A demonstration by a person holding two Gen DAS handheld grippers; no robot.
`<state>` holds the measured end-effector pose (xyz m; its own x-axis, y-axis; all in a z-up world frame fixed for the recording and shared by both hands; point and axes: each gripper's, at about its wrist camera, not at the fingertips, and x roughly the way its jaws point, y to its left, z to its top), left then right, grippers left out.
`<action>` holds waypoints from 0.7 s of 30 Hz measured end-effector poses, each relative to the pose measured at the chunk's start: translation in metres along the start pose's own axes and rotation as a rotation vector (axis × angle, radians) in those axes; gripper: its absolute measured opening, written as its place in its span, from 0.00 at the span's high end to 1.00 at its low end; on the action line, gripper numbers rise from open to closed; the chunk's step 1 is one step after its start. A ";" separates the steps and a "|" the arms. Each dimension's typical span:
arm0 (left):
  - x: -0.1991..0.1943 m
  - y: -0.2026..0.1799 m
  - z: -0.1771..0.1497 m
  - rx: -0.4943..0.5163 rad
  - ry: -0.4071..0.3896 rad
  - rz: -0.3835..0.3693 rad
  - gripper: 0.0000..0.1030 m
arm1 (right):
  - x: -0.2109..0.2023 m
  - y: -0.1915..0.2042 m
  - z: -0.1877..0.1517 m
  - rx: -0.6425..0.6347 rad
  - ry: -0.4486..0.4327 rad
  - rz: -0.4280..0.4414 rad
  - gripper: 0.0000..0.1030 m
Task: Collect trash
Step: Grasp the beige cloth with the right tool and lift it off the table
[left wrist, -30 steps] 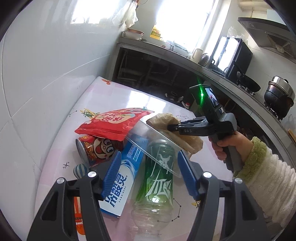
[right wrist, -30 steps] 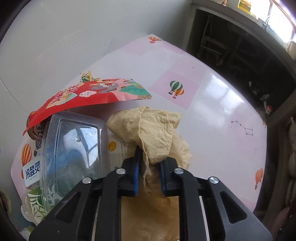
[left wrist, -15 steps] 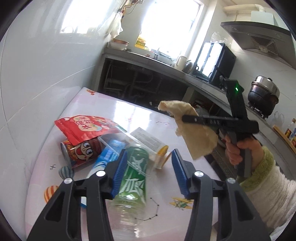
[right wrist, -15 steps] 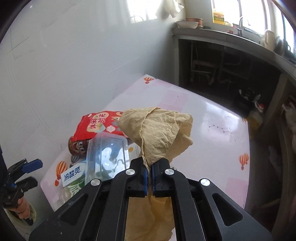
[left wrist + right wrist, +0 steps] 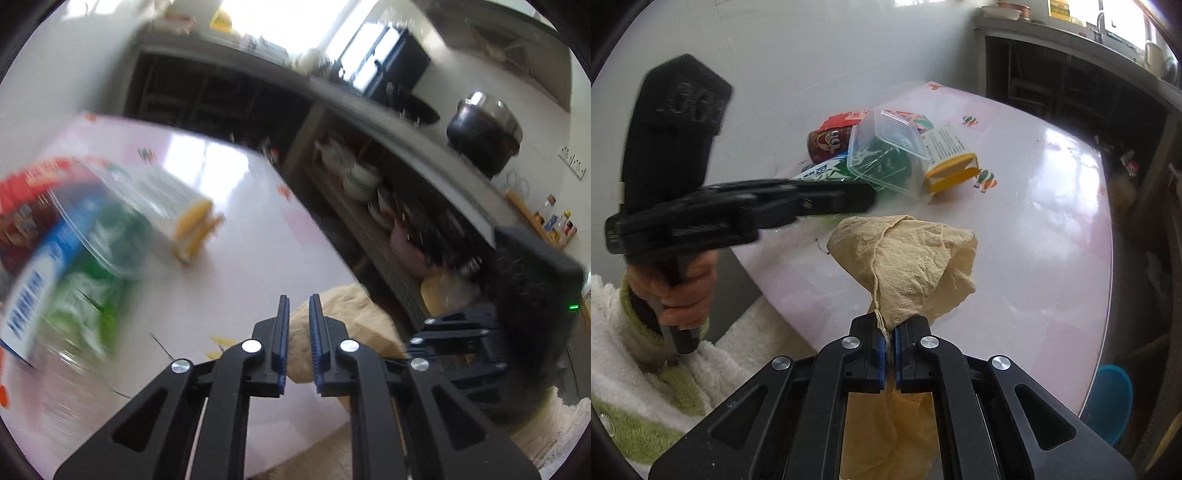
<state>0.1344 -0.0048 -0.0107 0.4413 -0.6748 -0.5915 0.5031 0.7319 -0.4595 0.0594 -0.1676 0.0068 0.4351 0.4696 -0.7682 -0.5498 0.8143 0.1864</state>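
Right now we've got the crumpled tan paper [image 5: 908,258] pinched in the right gripper [image 5: 889,343], jaws tight on its twisted neck, w/ the wad held in the air above the near edge of the pink table [image 5: 1052,206]. The left gripper [image 5: 297,314] has just been closing; its jaws are nearly together w/ nothing between them, the tan wad showing beyond the tips but not touched.

Step in hand, as we read it: carrying the first piece of trash off the table. The rest of the pile sits well apart at the far side by the wall: clear plastic tub [image 5: 886,147] on top of the green bottle [image 5: 886,166], red can [image 5: 827,142], red snack bag [image 5: 849,118], blue-white box [image 5: 820,171], and the yellow-ended carton [image 5: 951,162] just beside.

Next, we'd guess, the wad needs a bin. A blue round thing [image 5: 1108,402] shows below the table edge, maybe a bin, can't tell. Then swing over it, let go, & come back for the pile.
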 end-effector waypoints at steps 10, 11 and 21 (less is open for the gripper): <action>0.089 -0.008 -0.049 -0.093 0.262 -0.113 0.94 | 0.007 -0.050 -0.033 0.302 -0.045 0.124 0.93; 0.092 -0.007 -0.051 -0.102 0.274 -0.114 0.95 | 0.010 -0.058 -0.034 0.342 -0.057 0.135 0.93; 0.096 -0.002 -0.047 -0.121 0.296 -0.125 0.95 | 0.054 -0.098 -0.027 0.502 0.001 0.062 0.84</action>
<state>0.1411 -0.0671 -0.0973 0.1379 -0.7161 -0.6842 0.4400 0.6632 -0.6054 0.1173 -0.2313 -0.0694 0.4117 0.5222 -0.7469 -0.1639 0.8486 0.5030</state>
